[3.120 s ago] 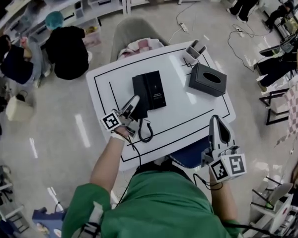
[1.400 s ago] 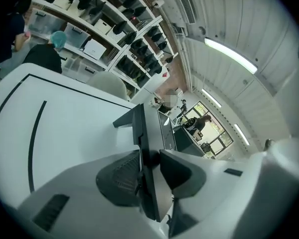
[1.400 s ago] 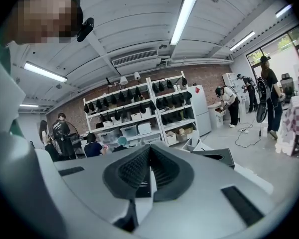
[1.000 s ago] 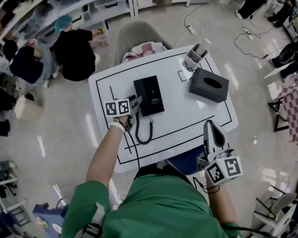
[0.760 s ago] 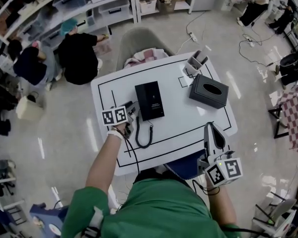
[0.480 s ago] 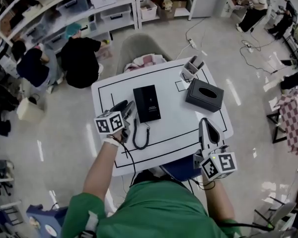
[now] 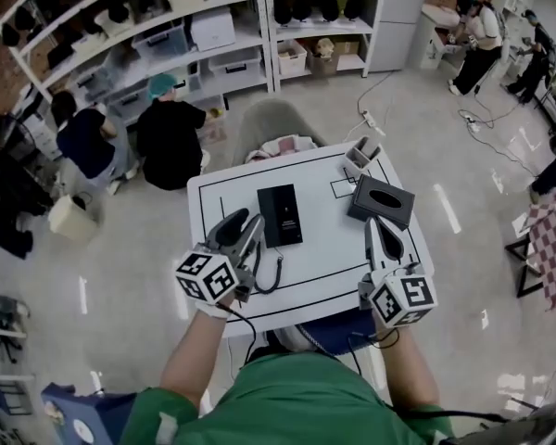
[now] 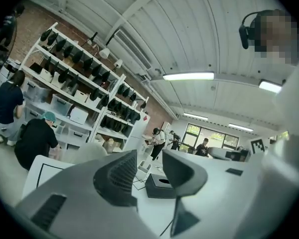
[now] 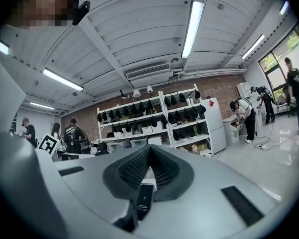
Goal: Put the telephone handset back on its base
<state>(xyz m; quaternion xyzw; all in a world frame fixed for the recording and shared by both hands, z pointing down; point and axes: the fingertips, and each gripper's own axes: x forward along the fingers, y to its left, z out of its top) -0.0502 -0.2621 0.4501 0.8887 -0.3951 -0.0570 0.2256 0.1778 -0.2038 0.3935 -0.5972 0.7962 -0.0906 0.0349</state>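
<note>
The black telephone point(image 7: 280, 215) lies in the middle of the white table point(image 7: 334, 267). Its handset shows as a dark bar along the base's left side, too small to separate clearly. The curly cord point(image 7: 271, 274) loops out toward the front edge. My left gripper point(image 7: 244, 226) hovers just left of the phone, lifted off it, open and empty; in the left gripper view point(image 8: 149, 156) only the room shows between the fingers. My right gripper point(image 7: 372, 224) hangs over the table's front right, shut with nothing in it point(image 9: 148, 148). The phone point(image 9: 142, 199) shows below its jaws.
A dark tissue box point(image 7: 382, 202) sits at the table's right, and a small grey holder point(image 7: 361, 156) stands at the far right corner. A chair point(image 7: 273, 123) is behind the table. People crouch by the shelves point(image 7: 167, 35) at the back left.
My left gripper has drawn back from the phone's left side toward me and risen, empty. The right gripper has lifted over the front edge. The head view has pulled back and tilted up.
</note>
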